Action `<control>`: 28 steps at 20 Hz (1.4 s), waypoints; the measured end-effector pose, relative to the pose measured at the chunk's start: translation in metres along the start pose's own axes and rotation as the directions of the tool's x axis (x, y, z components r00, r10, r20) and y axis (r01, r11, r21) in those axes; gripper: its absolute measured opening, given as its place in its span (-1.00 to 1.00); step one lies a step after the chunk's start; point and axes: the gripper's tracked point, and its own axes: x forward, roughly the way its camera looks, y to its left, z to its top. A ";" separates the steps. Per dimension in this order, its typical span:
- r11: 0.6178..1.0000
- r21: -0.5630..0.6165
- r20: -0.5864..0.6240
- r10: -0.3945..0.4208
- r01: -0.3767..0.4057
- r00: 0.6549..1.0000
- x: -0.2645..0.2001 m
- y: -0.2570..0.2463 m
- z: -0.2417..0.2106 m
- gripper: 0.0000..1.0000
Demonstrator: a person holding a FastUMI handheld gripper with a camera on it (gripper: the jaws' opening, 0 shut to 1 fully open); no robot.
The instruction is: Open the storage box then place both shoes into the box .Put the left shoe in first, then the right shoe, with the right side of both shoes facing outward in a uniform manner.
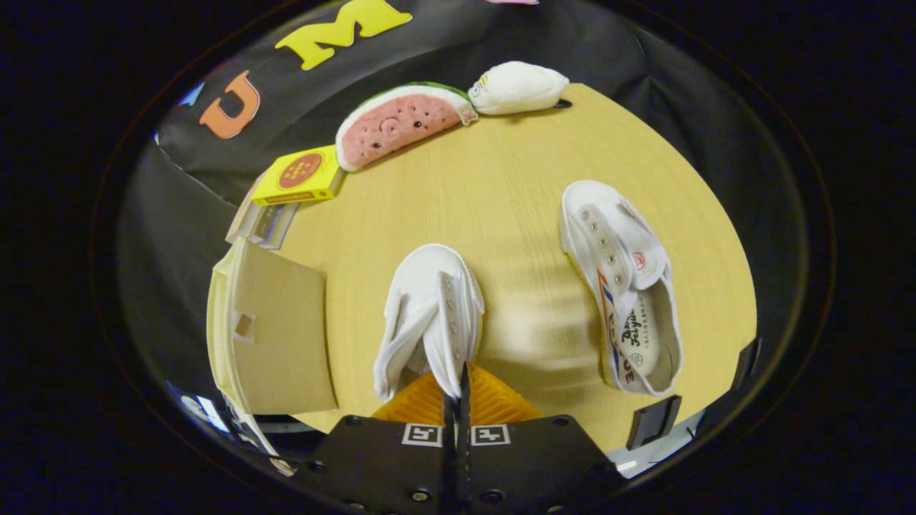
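My gripper (458, 390) is shut on a white canvas shoe (429, 315), pinching the edge of its upper by the eyelet row. That shoe hangs lifted above the wooden table (501, 193), toe pointing away from me. To the right of the fingers, a second white shoe (622, 286) lies flat on the table with its opening and printed insole showing, plus a red-and-blue stripe along its side. Left of the fingers stands the cardboard storage box (272, 329), its brown flap facing me; I cannot see its inside.
A plush watermelon slice (397, 125) and a white plush toy (519, 87) lie at the table's far edge. A yellow carton (300, 175) rests on a flat pale box (261, 222) beyond the storage box. A small dark block (653, 420) sits at the near right edge.
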 end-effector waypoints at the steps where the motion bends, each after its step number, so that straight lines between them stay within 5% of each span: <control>1: 1.000 0.014 0.019 0.001 -0.002 1.000 -0.006 0.010 0.001 -1.00; 12: 0.992 0.107 0.247 0.032 -0.060 0.968 -0.086 0.170 0.000 -1.00; 20: 0.982 0.121 0.181 0.119 -0.142 0.976 -0.059 0.281 -0.034 -1.00; 28: 0.985 0.092 0.187 0.125 -0.145 0.974 -0.014 0.351 -0.044 -1.00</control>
